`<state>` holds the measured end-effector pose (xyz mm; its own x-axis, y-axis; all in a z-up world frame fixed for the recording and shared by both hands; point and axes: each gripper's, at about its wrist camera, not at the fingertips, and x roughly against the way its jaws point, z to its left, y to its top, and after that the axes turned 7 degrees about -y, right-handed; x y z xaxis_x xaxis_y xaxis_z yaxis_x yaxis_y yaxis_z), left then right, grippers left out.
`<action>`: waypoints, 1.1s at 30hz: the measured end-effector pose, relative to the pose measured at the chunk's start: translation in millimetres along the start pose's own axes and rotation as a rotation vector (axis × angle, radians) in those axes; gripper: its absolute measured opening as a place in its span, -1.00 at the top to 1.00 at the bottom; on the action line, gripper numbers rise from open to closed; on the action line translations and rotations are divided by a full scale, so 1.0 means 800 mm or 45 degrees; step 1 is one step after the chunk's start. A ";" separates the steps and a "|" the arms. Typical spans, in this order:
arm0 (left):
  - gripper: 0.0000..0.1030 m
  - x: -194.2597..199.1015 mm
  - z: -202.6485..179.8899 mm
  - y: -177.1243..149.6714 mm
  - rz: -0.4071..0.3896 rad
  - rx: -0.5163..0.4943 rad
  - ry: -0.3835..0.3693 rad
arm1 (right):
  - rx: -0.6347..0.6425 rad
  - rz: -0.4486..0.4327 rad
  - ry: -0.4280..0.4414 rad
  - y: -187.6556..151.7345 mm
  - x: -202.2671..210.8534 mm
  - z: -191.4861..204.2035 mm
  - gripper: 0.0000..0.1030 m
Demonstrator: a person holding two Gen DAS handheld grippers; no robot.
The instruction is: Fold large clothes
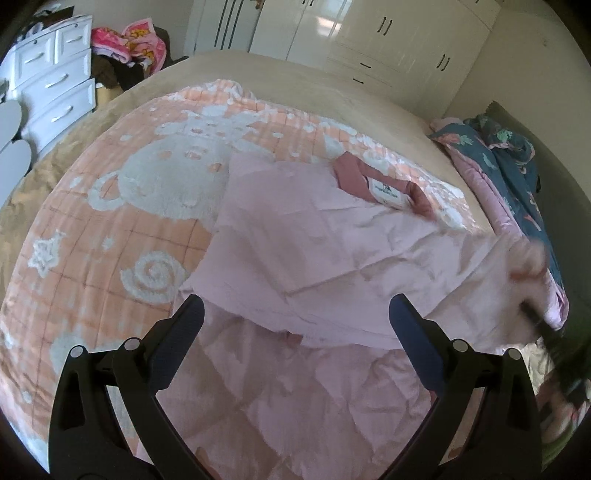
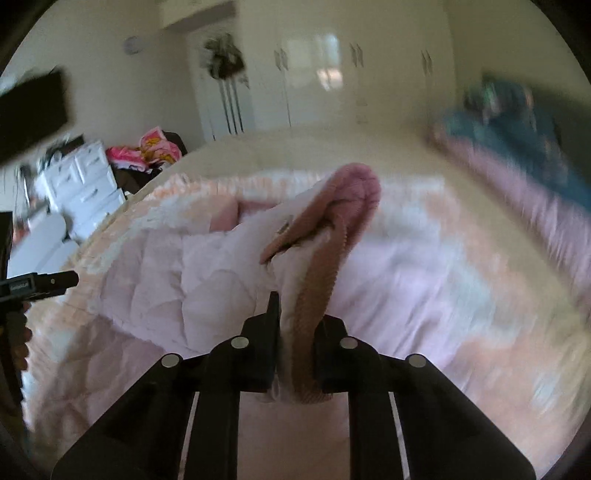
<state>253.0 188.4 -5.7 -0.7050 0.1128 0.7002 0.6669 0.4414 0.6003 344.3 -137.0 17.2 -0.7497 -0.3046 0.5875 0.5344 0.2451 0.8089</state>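
A pale pink quilted jacket with a darker pink collar lies partly folded on an orange and white blanket on the bed. My left gripper is open and empty, just above the jacket's near edge. My right gripper is shut on the jacket's ribbed dark pink cuff and holds the sleeve lifted above the jacket's body. The right hand shows blurred at the right edge of the left wrist view. The left gripper shows at the left edge of the right wrist view.
A beige bed sheet runs under the blanket. A dark blue flowered quilt lies bunched at the bed's right side. A white drawer chest and a pile of pink clothes stand at the far left. White wardrobes line the back wall.
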 end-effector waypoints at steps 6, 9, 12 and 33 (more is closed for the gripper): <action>-0.82 -0.036 -0.014 0.021 0.029 -0.024 0.000 | 0.050 0.021 -0.030 0.025 -0.040 -0.020 0.72; -0.82 -0.058 -0.027 0.025 0.062 -0.062 0.014 | 0.019 0.107 -0.046 0.014 -0.071 -0.030 0.72; -0.82 -0.077 -0.040 0.027 0.093 -0.100 0.007 | -0.037 0.167 -0.056 0.000 -0.092 -0.035 0.70; -0.82 -0.156 -0.020 0.006 0.182 -0.062 0.009 | 0.058 0.143 -0.040 0.012 -0.075 0.020 -0.32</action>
<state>347.8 162.4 -84.4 -0.6005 0.1651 0.7824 0.7713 0.3779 0.5122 388.2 -101.9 -10.8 -0.6985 -0.2440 0.6727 0.5977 0.3179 0.7359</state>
